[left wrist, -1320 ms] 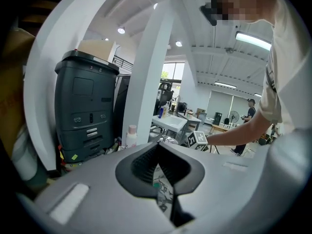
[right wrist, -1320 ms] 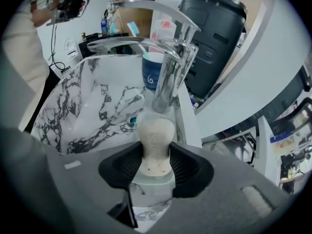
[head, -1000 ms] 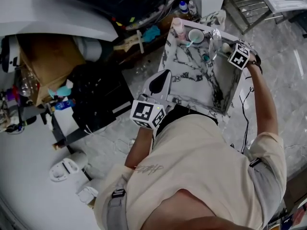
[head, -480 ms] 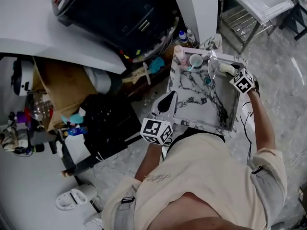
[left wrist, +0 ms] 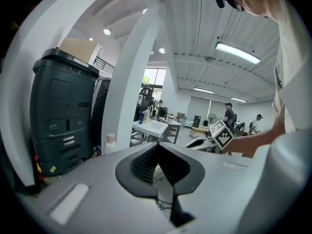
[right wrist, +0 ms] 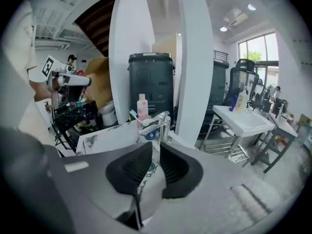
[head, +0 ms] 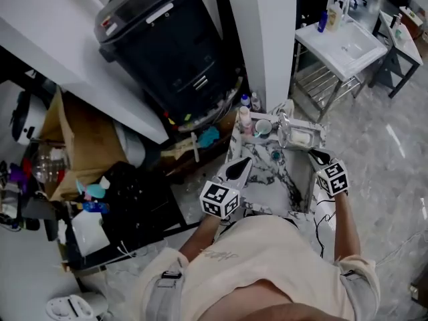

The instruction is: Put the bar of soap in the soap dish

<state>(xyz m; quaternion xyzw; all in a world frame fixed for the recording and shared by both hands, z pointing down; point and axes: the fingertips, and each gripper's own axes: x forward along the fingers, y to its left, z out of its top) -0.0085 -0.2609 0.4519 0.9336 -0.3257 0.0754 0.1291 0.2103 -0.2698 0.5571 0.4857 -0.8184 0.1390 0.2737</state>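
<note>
A pale bar of soap [head: 301,138] lies in the clear soap dish [head: 313,134] at the back right corner of the marbled sink [head: 267,179], beside the chrome faucet [head: 283,121]. My right gripper [head: 316,156] hovers over the sink's right rim, a short way in front of the dish. Its jaws have just been closing; in the right gripper view [right wrist: 156,147] a narrow gap remains and nothing is between them. The faucet [right wrist: 157,122] stands ahead of it. My left gripper [head: 239,166] rests at the sink's near left edge, its fingertips together [left wrist: 157,147] and empty.
A pink bottle [head: 245,117] and a cup [head: 262,127] stand at the sink's back left. Behind are a black bin [head: 160,39], a white pillar [head: 267,39] and a white washstand [head: 341,45]. A cardboard box [head: 80,139] and a black crate [head: 134,199] crowd the left.
The right gripper has drawn back from the soap dish toward the person, leaving the soap in the dish. The head view has tilted up, showing more of the room. The left gripper has barely moved.
</note>
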